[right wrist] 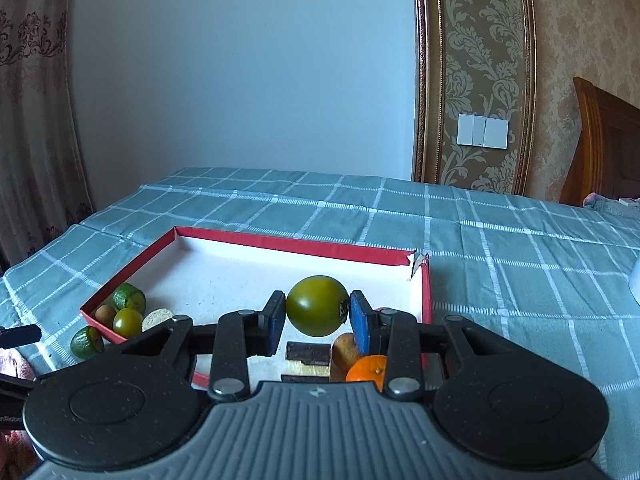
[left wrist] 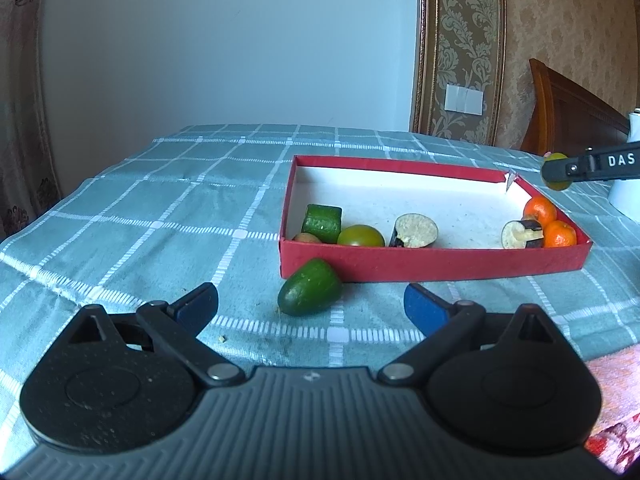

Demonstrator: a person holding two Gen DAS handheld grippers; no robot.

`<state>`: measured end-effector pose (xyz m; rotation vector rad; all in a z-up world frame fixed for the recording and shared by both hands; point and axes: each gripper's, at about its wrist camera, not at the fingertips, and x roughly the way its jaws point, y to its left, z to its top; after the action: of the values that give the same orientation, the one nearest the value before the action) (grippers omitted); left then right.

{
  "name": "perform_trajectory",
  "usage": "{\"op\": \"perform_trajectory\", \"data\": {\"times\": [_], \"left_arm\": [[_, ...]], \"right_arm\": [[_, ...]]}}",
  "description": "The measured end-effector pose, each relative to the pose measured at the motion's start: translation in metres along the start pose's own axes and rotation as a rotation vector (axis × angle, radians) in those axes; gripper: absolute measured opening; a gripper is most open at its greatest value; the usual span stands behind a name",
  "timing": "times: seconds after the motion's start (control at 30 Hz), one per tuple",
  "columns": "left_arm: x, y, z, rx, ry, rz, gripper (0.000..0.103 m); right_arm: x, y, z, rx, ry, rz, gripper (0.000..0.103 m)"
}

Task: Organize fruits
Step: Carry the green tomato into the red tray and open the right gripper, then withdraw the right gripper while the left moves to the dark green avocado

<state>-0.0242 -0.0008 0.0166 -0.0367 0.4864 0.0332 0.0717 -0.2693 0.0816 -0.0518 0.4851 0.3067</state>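
The right gripper [right wrist: 317, 317] is clamped on a green tomato [right wrist: 317, 305], with one blue pad pressing on each side of it. The tomato is round, smooth and shiny, dark green with a bit of yellow, and its little dry stem end sits against the right pad. It hangs in the air over the near right part of a red box [right wrist: 128, 268]. The left gripper [left wrist: 311, 303] has its two fingers wide apart and holds nothing. Just in front of it, on the green checked cloth [left wrist: 160, 200], lies a green cucumber piece [left wrist: 310, 287] that touches the outside of the box's near wall. The box is flat and low, red outside and white inside, with a torn far corner. At its left end sit another cucumber piece [left wrist: 322, 223], a second green tomato [left wrist: 361, 236] and a small brown fruit [left wrist: 306, 237]. Near the middle lies an eggplant piece [left wrist: 414, 231] with its pale cut side up. At the right end are another eggplant piece [left wrist: 522, 234] and two small oranges [left wrist: 540, 210] close together.
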Motion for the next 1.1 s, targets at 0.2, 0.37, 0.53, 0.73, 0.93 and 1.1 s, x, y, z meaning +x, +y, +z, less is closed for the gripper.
{"op": "perform_trajectory", "data": {"times": [0.2, 0.37, 0.53, 0.73, 0.93, 1.1], "left_arm": [[0.001, 0.001, 0.000, -0.005, 0.002, -0.004, 0.099], [0.001, 0.001, 0.000, -0.005, 0.006, -0.006, 0.099], [0.002, 0.002, 0.000, -0.007, 0.009, -0.007, 0.099], [0.002, 0.002, 0.000, -0.014, 0.008, -0.003, 0.100], [0.001, 0.003, 0.000, -0.019, 0.002, 0.006, 0.100], [-0.002, 0.001, -0.001, -0.012, -0.018, 0.022, 0.100]], "right_arm": [[0.040, -0.005, 0.003, 0.001, 0.057, -0.028, 0.033], [0.066, -0.007, -0.006, -0.011, 0.078, -0.048, 0.033], [0.072, 0.007, -0.010, -0.096, 0.079, -0.061, 0.033], [0.060, 0.016, -0.015, -0.126, 0.078, -0.044, 0.061], [-0.003, 0.003, -0.025, -0.025, -0.049, -0.034, 0.074], [-0.044, -0.021, -0.058, 0.176, -0.047, 0.063, 0.074]]}}
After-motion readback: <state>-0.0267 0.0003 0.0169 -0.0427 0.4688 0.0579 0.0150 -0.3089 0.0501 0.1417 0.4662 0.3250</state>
